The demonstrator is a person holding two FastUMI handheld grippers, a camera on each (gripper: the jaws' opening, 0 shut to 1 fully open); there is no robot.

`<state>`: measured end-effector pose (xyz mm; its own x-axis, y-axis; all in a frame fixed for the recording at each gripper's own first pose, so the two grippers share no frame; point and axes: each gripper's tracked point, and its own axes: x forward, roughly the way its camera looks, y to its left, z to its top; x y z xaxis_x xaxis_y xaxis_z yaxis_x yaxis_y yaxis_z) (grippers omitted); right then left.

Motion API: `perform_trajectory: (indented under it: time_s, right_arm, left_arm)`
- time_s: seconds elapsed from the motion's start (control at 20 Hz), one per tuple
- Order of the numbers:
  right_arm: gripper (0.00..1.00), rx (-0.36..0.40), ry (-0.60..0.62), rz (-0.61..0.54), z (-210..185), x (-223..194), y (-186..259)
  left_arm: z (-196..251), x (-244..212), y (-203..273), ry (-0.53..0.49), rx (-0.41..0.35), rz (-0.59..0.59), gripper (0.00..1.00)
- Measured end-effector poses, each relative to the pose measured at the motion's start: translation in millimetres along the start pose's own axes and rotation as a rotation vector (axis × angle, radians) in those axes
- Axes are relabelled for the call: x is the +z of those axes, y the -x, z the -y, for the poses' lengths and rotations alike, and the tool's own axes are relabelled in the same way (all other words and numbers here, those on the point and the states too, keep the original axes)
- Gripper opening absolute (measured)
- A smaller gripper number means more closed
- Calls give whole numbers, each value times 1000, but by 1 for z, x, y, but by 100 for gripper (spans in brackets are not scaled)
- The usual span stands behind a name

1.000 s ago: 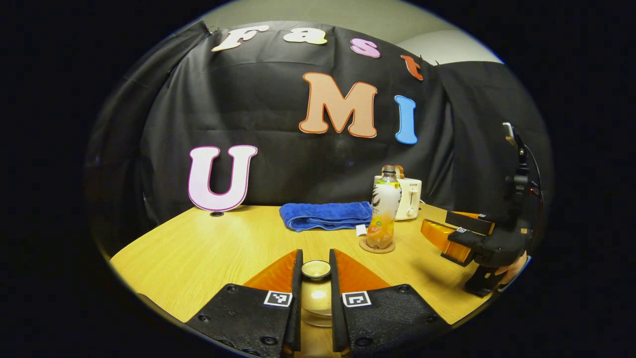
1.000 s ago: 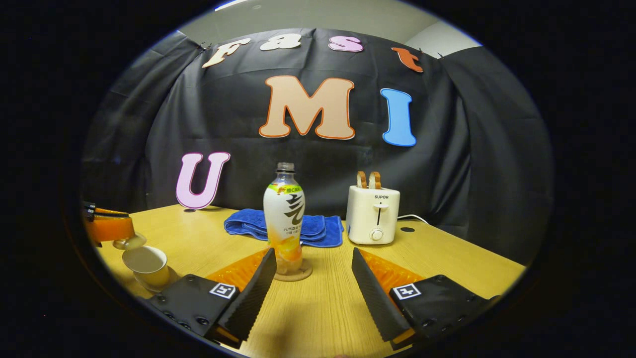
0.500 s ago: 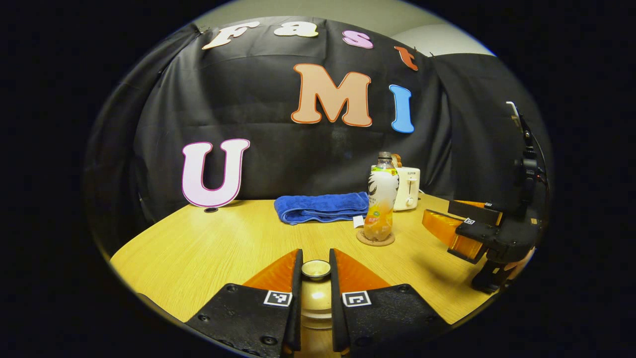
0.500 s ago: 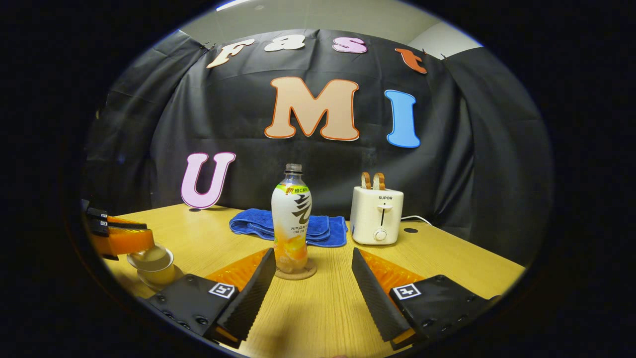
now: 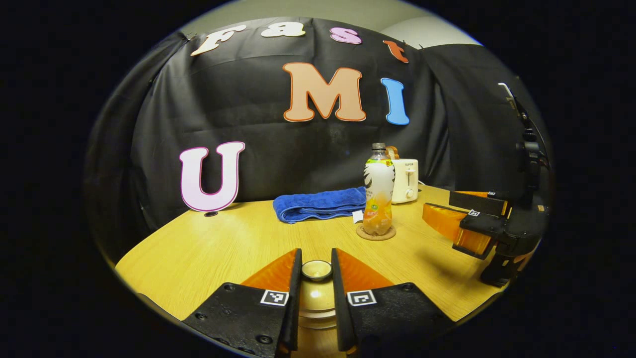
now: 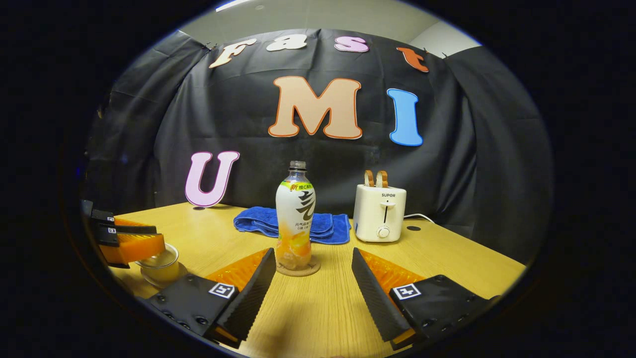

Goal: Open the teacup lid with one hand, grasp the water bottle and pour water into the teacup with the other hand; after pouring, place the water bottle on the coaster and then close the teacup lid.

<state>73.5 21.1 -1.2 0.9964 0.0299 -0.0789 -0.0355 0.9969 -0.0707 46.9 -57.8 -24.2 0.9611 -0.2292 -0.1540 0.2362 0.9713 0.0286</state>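
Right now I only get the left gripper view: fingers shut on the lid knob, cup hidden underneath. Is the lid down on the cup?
Observer: From the right gripper view, the lid held by the left gripper is level with the rim of the cup. I can't tell whether it is fully seated.
Operator: Is the right gripper on the bottle?
Observer: No. The right gripper is wide open. The bottle stands upright on the coaster just beyond its fingertips, and neither finger touches it.
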Motion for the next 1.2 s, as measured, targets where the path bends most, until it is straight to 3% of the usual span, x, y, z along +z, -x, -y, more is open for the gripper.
perform_trajectory:
  time_s: [0.2,0.25,0.3,0.35,0.4,0.5,1.2]
  right_arm:
    - [94,6,-9,5,-2,2,6]
    - [100,7,-13,9,-3,3,9]
    - [94,8,-17,12,-4,4,11]
    - [98,9,-20,14,-5,4,14]
    - [98,11,-20,18,-6,5,18]
    - [100,14,-25,24,-6,6,27]
    - [98,31,-72,46,-15,3,63]
  left_arm:
    - [0,8,6,-2,8,34,46]
    - [1,11,6,-6,13,46,52]
    - [1,14,8,-8,18,59,65]
    - [1,18,9,-8,23,75,71]
    - [0,22,11,-7,32,90,84]
    - [1,26,16,-2,46,119,95]
    - [1,24,39,42,89,175,95]
